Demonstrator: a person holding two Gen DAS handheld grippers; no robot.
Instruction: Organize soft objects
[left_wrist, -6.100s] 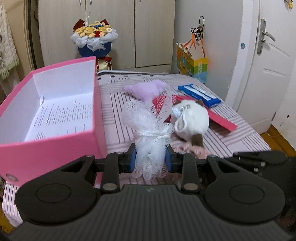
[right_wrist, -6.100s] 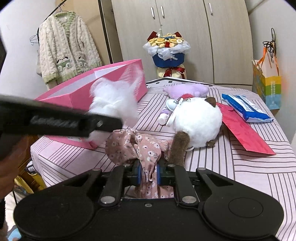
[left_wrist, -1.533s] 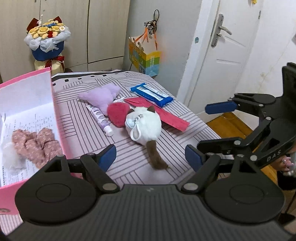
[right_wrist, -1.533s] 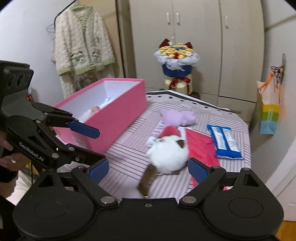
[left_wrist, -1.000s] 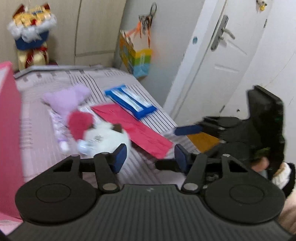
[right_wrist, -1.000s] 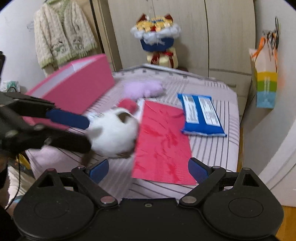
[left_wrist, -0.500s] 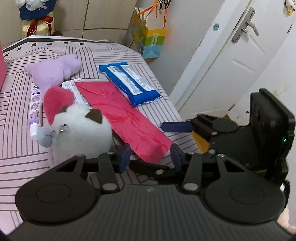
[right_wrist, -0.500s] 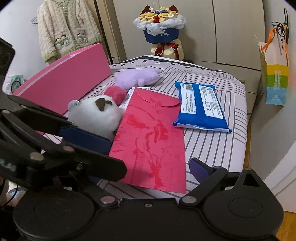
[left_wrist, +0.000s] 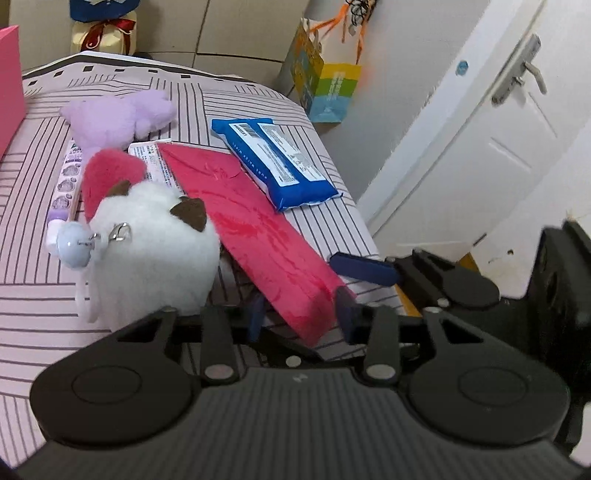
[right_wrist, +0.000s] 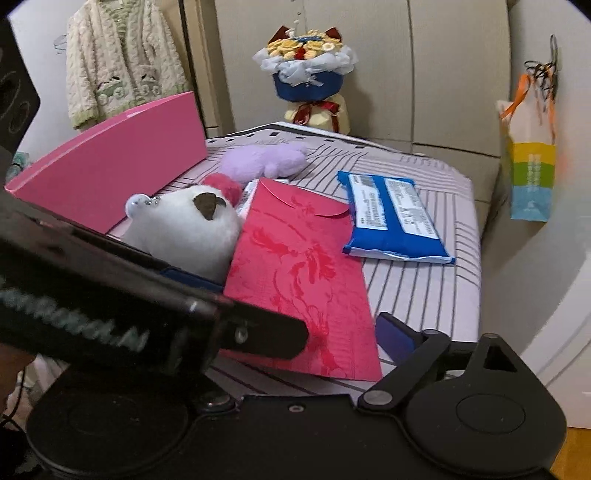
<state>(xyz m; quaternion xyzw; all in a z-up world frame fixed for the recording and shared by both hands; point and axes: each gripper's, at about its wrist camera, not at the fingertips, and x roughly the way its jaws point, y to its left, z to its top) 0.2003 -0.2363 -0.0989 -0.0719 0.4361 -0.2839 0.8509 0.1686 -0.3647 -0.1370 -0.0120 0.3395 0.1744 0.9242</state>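
The left tongs (left_wrist: 299, 314) are closing around the near end of the red envelope (left_wrist: 255, 229), pads not yet pressing. The right tongs (right_wrist: 373, 328) stand spread, narrowing, empty. Plush (left_wrist: 155, 251) lies on the table (left_wrist: 33, 295) beside the envelope.

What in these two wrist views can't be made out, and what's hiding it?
- Pink box: interior hidden behind its own wall, right wrist view; cropped to a sliver in the left.
- White plush: lower body hidden by the left gripper, whose closing jaws flank the red envelope; contact blurred.
- Right gripper: left finger hidden behind the left gripper's body.
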